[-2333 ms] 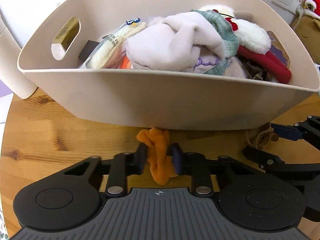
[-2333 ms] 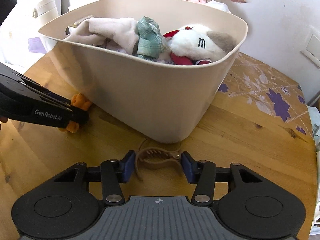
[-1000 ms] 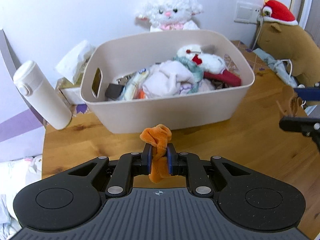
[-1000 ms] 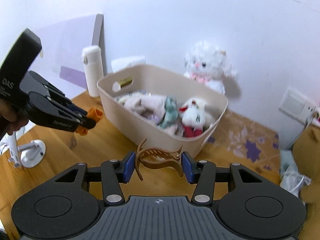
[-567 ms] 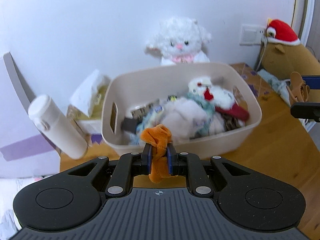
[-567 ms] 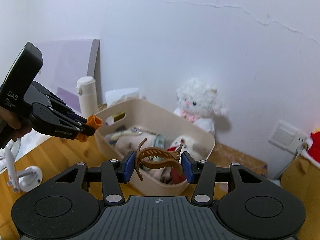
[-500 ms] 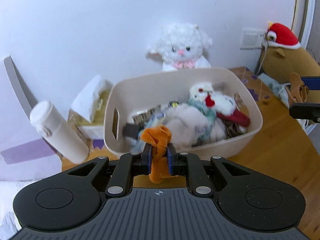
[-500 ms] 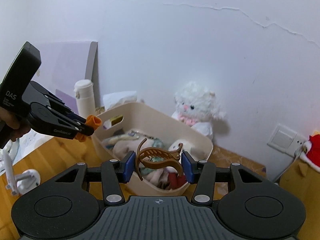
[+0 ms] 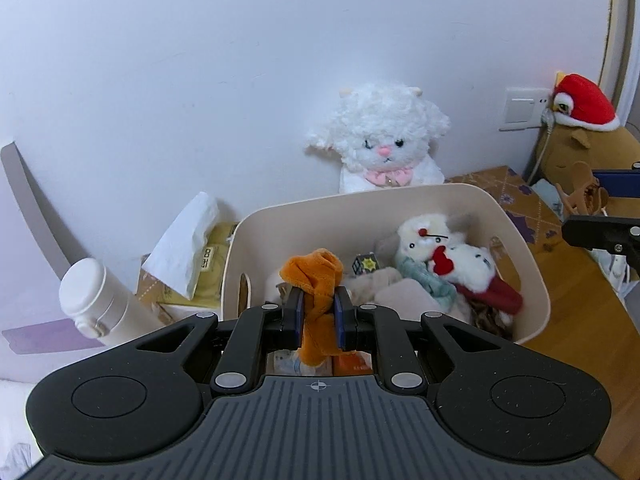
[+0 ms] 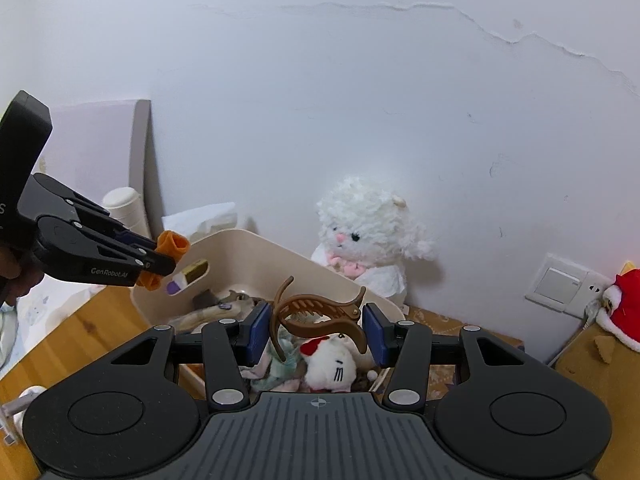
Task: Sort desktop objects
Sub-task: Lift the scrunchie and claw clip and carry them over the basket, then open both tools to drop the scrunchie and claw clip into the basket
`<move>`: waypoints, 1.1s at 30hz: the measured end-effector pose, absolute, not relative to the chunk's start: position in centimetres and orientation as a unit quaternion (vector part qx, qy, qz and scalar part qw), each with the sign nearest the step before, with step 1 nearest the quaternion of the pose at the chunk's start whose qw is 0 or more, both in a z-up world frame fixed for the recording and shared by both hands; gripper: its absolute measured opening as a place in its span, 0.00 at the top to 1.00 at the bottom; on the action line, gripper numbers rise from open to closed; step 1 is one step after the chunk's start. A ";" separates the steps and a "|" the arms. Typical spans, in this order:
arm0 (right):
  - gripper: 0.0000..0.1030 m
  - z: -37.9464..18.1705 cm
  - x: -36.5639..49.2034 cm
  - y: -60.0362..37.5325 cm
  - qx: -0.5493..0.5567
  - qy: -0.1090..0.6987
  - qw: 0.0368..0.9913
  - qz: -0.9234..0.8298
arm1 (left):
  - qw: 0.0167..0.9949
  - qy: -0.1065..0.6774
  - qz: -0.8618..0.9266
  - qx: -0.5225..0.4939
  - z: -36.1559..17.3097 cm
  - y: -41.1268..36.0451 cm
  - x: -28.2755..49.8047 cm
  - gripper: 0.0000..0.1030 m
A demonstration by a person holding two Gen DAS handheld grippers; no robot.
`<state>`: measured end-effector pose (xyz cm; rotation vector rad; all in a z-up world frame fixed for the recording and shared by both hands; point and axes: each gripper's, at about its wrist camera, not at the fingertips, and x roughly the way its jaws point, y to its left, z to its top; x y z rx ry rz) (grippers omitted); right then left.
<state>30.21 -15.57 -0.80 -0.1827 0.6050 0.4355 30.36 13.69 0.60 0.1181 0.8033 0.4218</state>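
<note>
Gripping an orange scrunchie (image 9: 318, 308), the left claw (image 9: 319, 316) hides the bin (image 9: 532, 280) front; right claw (image 10: 316, 330) clamps a brown hair clip (image 10: 320, 312).

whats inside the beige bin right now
In the beige bin: a white plush toy with a red heart, pinkish cloth, a green plaid piece and a small dark cube. The near-left part is hidden behind the left gripper and its orange cloth.

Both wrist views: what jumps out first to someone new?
The held items: the left tongs pinch an orange fabric scrunchie and the right tongs clamp a brown claw hair clip, both above the beige bin, which is heaped with cloth and a small white plush. Behind the bin, a fluffy white lamb plush sits against the wall.
</note>
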 end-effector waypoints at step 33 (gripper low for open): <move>0.36 -8.6 37.6 -11.7 -0.032 0.412 0.895 0.165 | 0.835 0.497 0.238 -0.010 -6.4 17.1 36.1 0.71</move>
